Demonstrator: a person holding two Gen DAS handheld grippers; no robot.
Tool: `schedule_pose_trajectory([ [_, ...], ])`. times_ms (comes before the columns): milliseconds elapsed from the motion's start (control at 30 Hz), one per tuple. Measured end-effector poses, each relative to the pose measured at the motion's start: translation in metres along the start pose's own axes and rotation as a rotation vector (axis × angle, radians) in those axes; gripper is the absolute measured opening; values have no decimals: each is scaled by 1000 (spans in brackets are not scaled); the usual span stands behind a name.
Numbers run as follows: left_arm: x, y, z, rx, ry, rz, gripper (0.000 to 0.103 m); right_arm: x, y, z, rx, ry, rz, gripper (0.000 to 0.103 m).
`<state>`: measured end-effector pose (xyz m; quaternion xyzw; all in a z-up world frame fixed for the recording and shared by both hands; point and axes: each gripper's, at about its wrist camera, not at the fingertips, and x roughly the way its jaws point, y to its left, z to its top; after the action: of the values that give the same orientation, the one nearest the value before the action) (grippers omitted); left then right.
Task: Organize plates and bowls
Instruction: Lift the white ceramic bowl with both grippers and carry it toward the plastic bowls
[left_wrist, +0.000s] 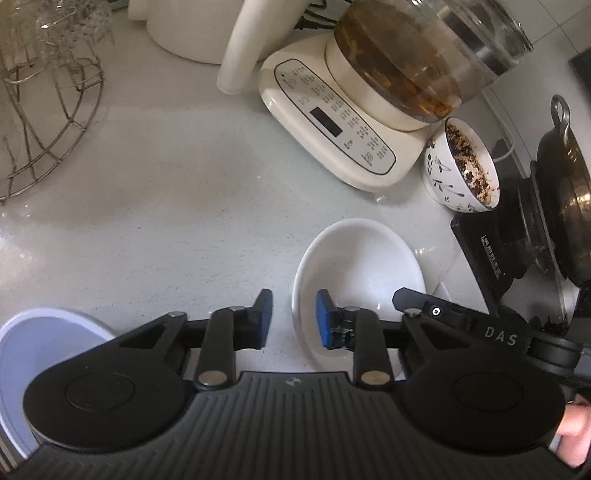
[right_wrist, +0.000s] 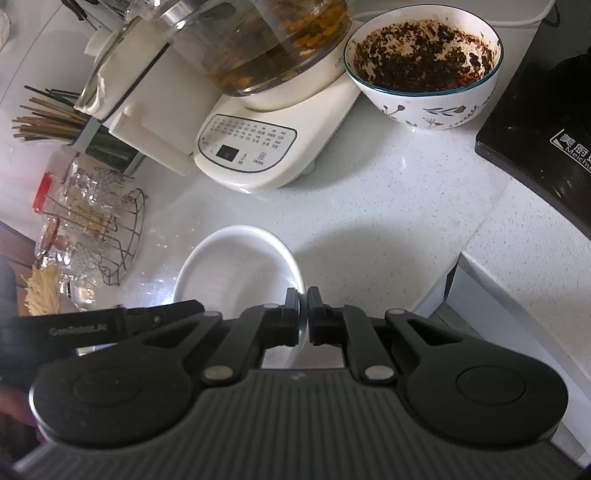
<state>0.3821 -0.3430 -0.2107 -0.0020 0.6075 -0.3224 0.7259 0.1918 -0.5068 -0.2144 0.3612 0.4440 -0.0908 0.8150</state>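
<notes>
A plain white bowl (left_wrist: 362, 269) sits on the pale counter. My left gripper (left_wrist: 293, 319) is open around its near-left rim, one blue pad outside and one inside, not touching. My right gripper (right_wrist: 303, 314) is shut on the same white bowl's (right_wrist: 236, 269) right rim; its black fingers also show in the left wrist view (left_wrist: 436, 310). A pale blue-white bowl (left_wrist: 33, 354) lies at the lower left, partly hidden by my left gripper. A flower-patterned bowl (right_wrist: 424, 62) with dark residue stands beside the kettle base; it also shows in the left wrist view (left_wrist: 461, 166).
A cream electric kettle base (left_wrist: 332, 122) with a glass pot of brown liquid stands behind. A black induction cooker (right_wrist: 546, 118) with a dark pot (left_wrist: 565, 192) is at right. A wire rack (left_wrist: 48, 122) with glassware is at left. Chopsticks (right_wrist: 44, 122) stand far left. The counter edge (right_wrist: 517, 295) drops at right.
</notes>
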Motion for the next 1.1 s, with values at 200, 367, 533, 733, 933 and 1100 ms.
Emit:
schedule_pose_trajectory([
  [200,5,0,0,-3,-26,-5,7,1,0,2,-33,5,6,7],
  [367,4,0,-2,10,-40,-1,6,3,5,1,-66,3,3,7],
  [533,-8,6,-5,-19,-56,-13,6,-4,13,-1,-84,6,16,8],
  [733,-28,6,-11,-31,-88,2,7,-14,23,-5,-90,1,41,8],
  [933,-48,3,-15,-36,-113,19,7,-21,34,-7,-90,-4,48,8],
  [1100,-66,7,-16,-43,-124,8,7,-30,45,-8,-108,-17,59,8],
])
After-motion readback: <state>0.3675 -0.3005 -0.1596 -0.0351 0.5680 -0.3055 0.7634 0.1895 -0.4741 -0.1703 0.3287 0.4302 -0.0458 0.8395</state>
